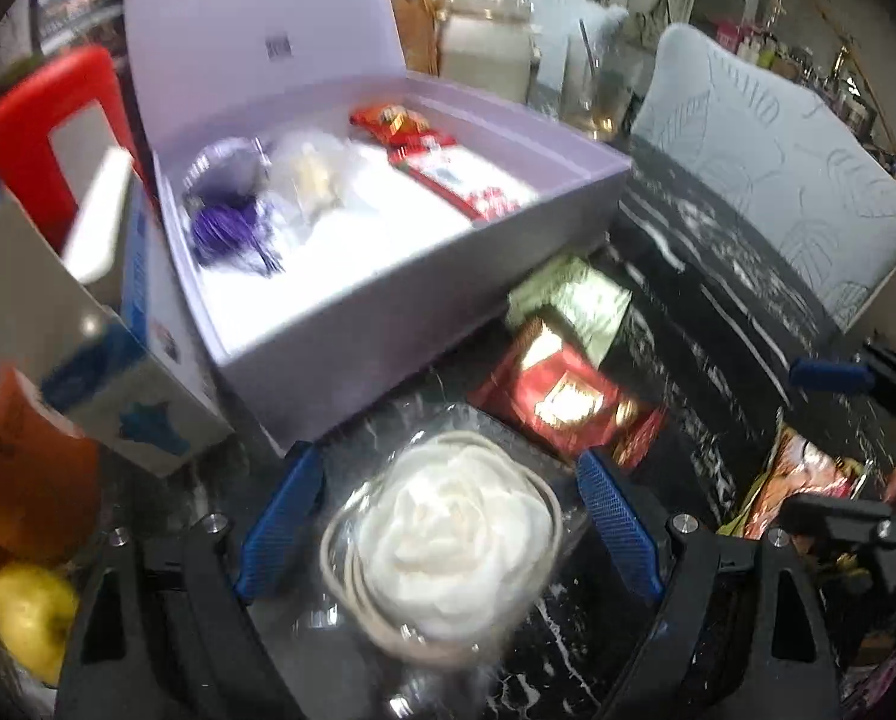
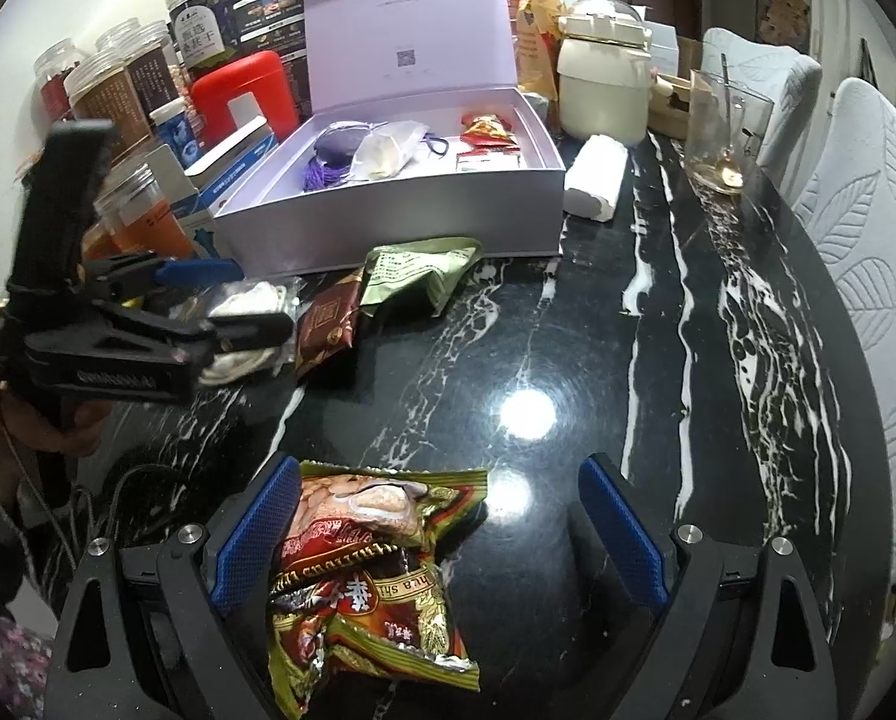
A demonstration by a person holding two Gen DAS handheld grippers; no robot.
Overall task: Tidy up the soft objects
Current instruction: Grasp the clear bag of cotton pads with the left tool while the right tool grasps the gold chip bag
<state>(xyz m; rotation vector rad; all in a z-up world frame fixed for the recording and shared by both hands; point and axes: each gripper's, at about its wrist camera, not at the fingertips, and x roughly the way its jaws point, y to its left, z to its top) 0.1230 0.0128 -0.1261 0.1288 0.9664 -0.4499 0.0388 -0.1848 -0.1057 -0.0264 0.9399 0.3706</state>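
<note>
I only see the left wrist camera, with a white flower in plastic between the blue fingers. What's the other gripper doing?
Observer: The right gripper is open around a red-and-green snack bag that lies flat on the black table.
Operator: Is anything hiding next to the purple box?
Observer: Yes, a white roll lies by the right corner of the purple box.
Operator: What's behind the red thing?
Observer: Clear labelled jars stand behind the red container.
</note>
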